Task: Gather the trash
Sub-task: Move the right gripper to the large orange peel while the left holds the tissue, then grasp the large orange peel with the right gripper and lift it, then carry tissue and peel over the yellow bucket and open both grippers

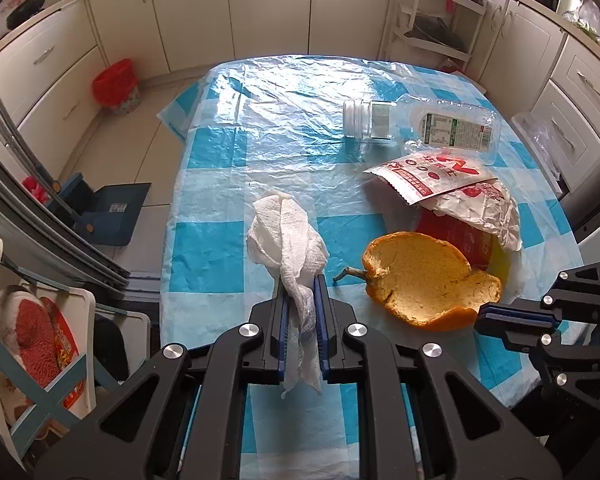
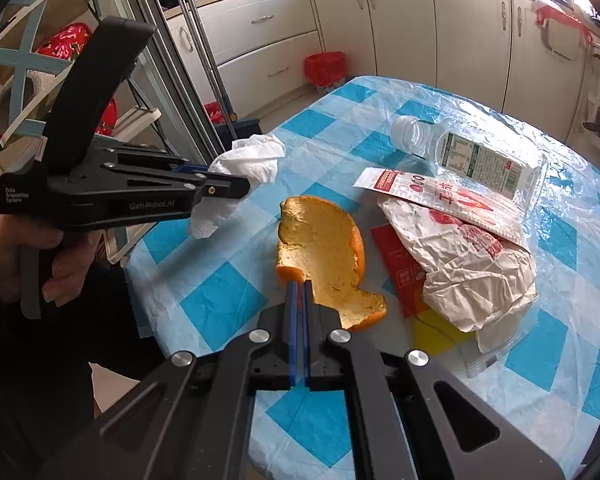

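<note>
A crumpled white paper towel (image 1: 283, 236) hangs in my left gripper (image 1: 300, 280), which is shut on it just above the blue-checked table (image 1: 211, 248). From the right wrist view the same towel (image 2: 251, 156) sticks out of the left gripper (image 2: 241, 186), held by a person's hand (image 2: 59, 256). An orange peel (image 2: 324, 240) lies inner side up on the table; my right gripper (image 2: 299, 284) is shut on its near edge. In the left wrist view the peel (image 1: 420, 276) lies right of the towel, with the right gripper (image 1: 482, 316) at its right edge.
Beyond the peel lie a crumpled paper wrapper (image 2: 460, 264), a red-and-white sachet (image 2: 420, 192), a red packet (image 2: 400, 272), a clear plastic bottle (image 2: 480, 160) and a small jar (image 1: 364, 120). A red-lined bin (image 1: 115, 86) and a blue dustpan (image 1: 107, 216) stand on the floor left of the table.
</note>
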### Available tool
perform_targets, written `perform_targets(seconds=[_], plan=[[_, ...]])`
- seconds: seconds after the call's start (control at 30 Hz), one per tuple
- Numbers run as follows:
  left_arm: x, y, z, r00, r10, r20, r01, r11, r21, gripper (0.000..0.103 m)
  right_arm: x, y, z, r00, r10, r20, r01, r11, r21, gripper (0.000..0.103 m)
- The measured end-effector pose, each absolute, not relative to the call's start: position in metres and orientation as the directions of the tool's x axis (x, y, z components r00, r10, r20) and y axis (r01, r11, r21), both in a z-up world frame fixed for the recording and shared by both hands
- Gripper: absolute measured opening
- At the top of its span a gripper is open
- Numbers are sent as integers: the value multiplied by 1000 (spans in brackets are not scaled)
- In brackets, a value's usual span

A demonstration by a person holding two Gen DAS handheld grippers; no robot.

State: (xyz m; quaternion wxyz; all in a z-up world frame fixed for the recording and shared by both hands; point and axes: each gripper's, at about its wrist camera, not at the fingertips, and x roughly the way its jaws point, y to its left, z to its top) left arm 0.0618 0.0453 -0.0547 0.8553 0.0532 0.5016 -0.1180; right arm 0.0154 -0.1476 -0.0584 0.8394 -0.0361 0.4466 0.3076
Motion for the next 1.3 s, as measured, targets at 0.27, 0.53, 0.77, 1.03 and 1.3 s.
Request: perform_targets(seconds=[0.27, 0.53, 0.77, 1.03, 1.3], plan=[[64, 49, -56, 469, -148, -871, 251, 968, -29, 11, 12, -123, -59, 449, 473, -759, -611, 782, 126, 48], [67, 46, -54, 474, -158, -866, 258, 965, -34, 11, 23, -119, -79, 415, 403, -815, -604, 792, 84, 11], [56, 31, -46, 509, -159, -846, 298, 955, -1, 11, 14, -145, -53, 398, 542, -740, -581, 773, 253, 6], [38, 7, -32, 563, -177, -807, 346, 937, 36, 11, -6, -198, -21, 408, 673, -616, -538, 723, 434, 6], [16, -24, -19, 601, -246, -760, 413, 910, 31, 11, -34, -263, -1, 523, 645, -557, -456, 764, 457, 6]])
